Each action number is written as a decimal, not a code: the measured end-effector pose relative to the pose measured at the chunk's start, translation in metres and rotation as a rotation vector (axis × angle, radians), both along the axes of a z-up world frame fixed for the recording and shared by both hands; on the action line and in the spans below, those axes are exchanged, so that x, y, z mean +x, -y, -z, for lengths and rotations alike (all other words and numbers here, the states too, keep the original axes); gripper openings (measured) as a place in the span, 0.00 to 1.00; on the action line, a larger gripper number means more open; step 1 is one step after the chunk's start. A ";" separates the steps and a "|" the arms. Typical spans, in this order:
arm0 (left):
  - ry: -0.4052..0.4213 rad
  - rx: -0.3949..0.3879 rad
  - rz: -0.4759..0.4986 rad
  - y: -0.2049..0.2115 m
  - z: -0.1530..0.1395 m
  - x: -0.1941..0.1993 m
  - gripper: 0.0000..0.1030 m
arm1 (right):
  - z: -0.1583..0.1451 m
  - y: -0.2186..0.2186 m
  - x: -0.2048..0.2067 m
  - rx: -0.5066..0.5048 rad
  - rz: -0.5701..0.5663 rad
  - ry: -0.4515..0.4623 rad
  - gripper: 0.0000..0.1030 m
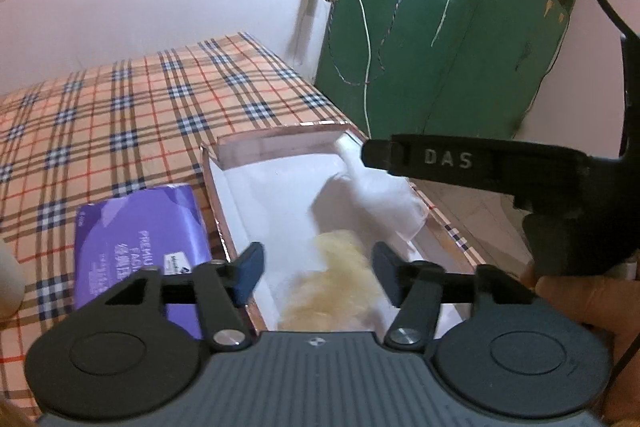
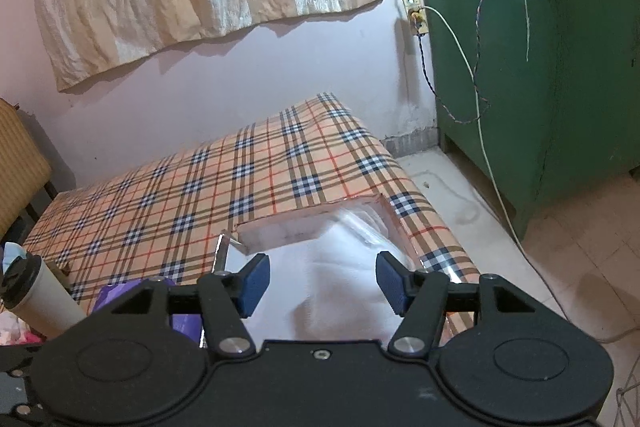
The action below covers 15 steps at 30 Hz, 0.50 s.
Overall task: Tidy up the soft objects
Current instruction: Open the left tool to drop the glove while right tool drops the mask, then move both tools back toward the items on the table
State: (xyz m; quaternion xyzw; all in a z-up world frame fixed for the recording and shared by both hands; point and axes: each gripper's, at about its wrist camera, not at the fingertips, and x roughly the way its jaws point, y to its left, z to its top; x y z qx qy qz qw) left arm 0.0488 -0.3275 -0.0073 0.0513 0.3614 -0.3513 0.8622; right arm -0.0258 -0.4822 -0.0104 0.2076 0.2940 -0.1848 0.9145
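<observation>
Between my left claw's (image 1: 318, 277) spread pads lies a cream fluffy thing (image 1: 332, 287), resting in the white-lined box (image 1: 224, 227); the pads stand clear of it on both sides, so that claw is released and holds nothing. My right claw (image 2: 322, 285) is likewise released, its pads apart above a white cloth (image 2: 340, 291) that lies in the same box without being pinched.

I judge both soft pieces are now put down in the box, so the placing step looks finished. Next I would draw both claws back and up without snagging the fluff or the cloth, then go for whatever soft thing remains. The purple tissue pack (image 1: 140, 239), lying just beside the box on the checked tablecloth (image 1: 120, 115), seems the likely candidate.

Counting: one box, one fluffy piece, one white cloth, one tissue pack, and one white tumbler (image 2: 36, 295) at the left edge. More I cannot see.
</observation>
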 end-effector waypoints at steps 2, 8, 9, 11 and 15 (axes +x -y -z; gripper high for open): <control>0.023 -0.001 -0.010 -0.004 -0.005 -0.003 0.66 | -0.006 -0.003 -0.006 -0.005 0.009 0.014 0.69; 0.043 -0.004 -0.069 -0.024 -0.023 -0.008 0.74 | -0.025 -0.022 -0.020 -0.044 -0.001 0.017 0.76; 0.043 0.001 -0.084 -0.028 -0.025 -0.009 0.75 | -0.027 -0.026 -0.022 -0.044 -0.005 0.017 0.77; 0.042 0.009 -0.115 -0.037 -0.030 -0.009 0.79 | -0.030 -0.033 -0.026 -0.038 -0.009 0.017 0.77; 0.042 0.015 -0.169 -0.058 -0.037 -0.011 0.80 | -0.036 -0.049 -0.030 -0.020 -0.030 0.025 0.79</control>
